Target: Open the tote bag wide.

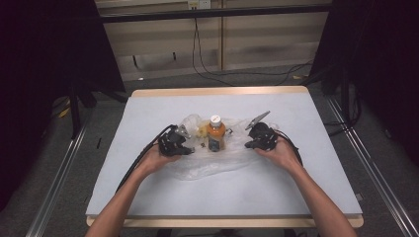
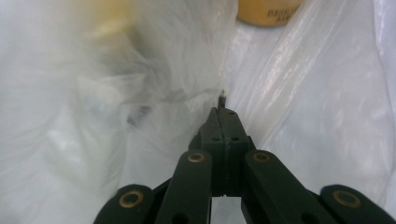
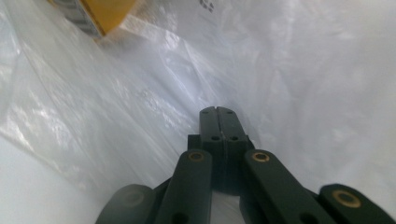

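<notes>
From up high I see my two hands on a white table point(image 1: 148, 197). A clear plastic bag point(image 1: 217, 160) lies crumpled between them. An orange bottle point(image 1: 216, 134) with a white cap stands upright on the bag, in the middle. My left gripper point(image 1: 190, 146) is just left of the bottle, and my right gripper point(image 1: 248, 144) is just right of it. Both tips rest at the bag. Something yellow sits inside the bag behind the bottle, but it is too blurry to tell what. Cables lie on the floor behind the table.

In my left gripper view, my jaws are pressed together, with a small bit of bag at the tips. Bag folds are all around. The bottle's bottom point(image 2: 268, 11) is cut off at the top, and its dark writing is too blurry to read.

In my right gripper view, my jaws are pressed together too, lying on the bag. I cannot tell if they pinch it. The bottle's yellow corner point(image 3: 95, 16) peeks in at the top left.
</notes>
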Demonstrator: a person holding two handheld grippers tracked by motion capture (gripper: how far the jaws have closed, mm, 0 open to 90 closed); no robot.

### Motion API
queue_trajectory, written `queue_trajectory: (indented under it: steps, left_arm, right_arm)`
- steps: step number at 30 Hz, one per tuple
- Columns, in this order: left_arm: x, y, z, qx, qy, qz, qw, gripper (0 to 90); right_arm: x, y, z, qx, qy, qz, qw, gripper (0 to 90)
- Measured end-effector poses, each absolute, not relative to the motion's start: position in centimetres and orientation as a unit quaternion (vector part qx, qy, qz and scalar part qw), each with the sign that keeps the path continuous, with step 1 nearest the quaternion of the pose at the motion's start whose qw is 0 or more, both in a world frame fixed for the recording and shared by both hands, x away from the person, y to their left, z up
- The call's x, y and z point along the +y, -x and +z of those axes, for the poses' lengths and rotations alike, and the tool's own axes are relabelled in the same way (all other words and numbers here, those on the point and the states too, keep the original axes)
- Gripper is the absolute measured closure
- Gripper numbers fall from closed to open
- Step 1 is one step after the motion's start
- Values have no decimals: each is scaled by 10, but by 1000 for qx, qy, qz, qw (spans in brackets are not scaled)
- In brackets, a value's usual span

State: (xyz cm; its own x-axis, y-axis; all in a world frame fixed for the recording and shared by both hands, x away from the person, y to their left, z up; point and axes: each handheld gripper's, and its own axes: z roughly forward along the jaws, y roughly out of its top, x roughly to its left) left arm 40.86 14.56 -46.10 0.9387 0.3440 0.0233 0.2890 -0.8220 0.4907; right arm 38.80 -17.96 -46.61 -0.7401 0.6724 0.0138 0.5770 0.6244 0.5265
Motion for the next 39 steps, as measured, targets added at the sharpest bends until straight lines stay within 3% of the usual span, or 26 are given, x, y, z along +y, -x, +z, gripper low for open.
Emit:
queue_trajectory:
  steps: [12,30,39]
  left_arm:
    - [171,-400,-456,159,-962,58,214,900]
    - [217,-391,-458,184,-955,39,228,900]
    - [221,-386,-458,186,-955,48,227,900]
  right_arm:
    - [-194,-383,-458,920,-332,195,76,900]
    - [-227,-367,-455,929,-325,166,56,900]
    - [-236,-361,-455,926,-330,172,57,900]
